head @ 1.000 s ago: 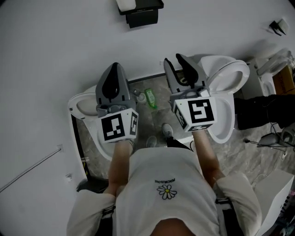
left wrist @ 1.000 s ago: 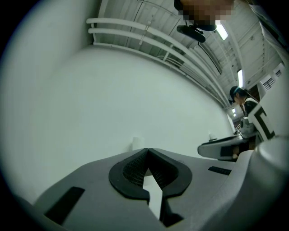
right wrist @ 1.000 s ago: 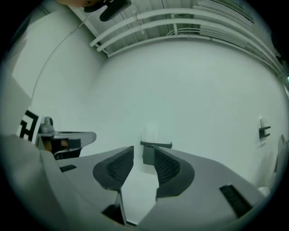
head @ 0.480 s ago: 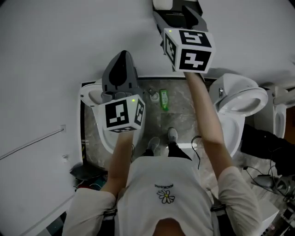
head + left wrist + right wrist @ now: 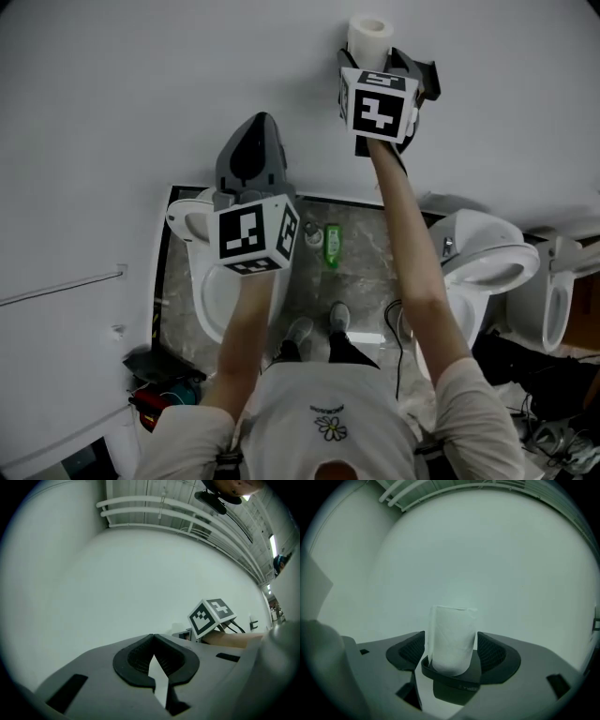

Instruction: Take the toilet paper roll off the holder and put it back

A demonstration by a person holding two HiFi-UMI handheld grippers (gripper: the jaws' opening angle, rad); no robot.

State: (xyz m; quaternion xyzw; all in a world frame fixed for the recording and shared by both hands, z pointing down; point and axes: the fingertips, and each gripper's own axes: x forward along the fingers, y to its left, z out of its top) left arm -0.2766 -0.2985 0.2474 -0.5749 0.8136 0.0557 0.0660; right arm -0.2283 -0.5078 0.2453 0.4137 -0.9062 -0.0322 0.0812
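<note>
White short-sleeved T-shirt [image 5: 370, 412], lower centre, small daisy print [image 5: 328, 428] on chest; pale sneakers [image 5: 300, 330], centre. Left hand-held gripper [image 5: 262, 120] and right hand-held gripper [image 5: 379, 52]: grey shells, black pads, black-and-white marker cubes [image 5: 251, 240].

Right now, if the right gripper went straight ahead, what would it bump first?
Probably the toilet paper roll, standing upright on its black holder between the jaws of the right gripper, which have just been opening. The white wall lies behind it.
</note>
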